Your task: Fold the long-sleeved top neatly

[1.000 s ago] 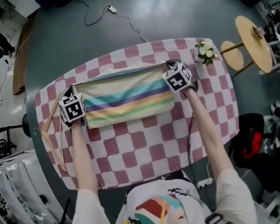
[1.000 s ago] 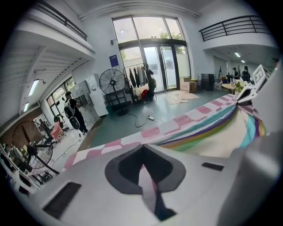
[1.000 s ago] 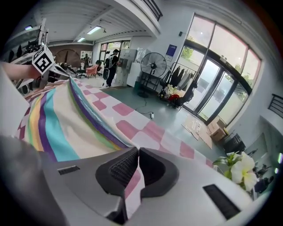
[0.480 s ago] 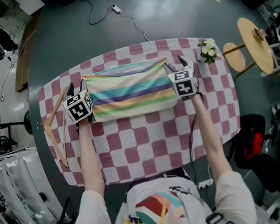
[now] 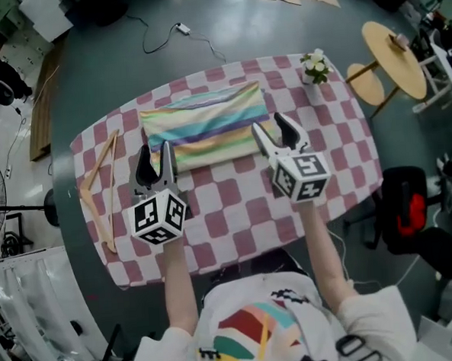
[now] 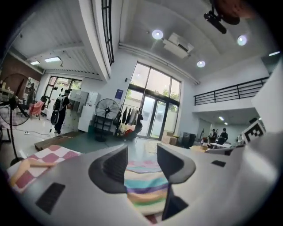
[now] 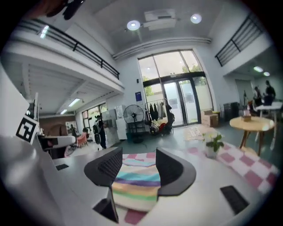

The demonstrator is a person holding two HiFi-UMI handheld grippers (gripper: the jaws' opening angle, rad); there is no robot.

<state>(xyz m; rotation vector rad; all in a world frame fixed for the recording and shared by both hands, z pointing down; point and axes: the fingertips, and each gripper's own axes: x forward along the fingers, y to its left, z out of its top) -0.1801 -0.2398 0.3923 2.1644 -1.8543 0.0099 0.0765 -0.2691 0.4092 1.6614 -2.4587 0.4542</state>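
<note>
the long-sleeved top [image 5: 203,124], soft cloth in pastel stripes, lies folded into a flat rectangle on the far half of the oval worktop [image 5: 236,213], which has a pink-and-white checked cover. its sleeves cannot be made out. the left tongs [image 5: 154,153] and right tongs [image 5: 270,125] hover at the top's near edge, clear of it. both gape empty, the left pair just opening, the right just narrowing slightly.
</note>
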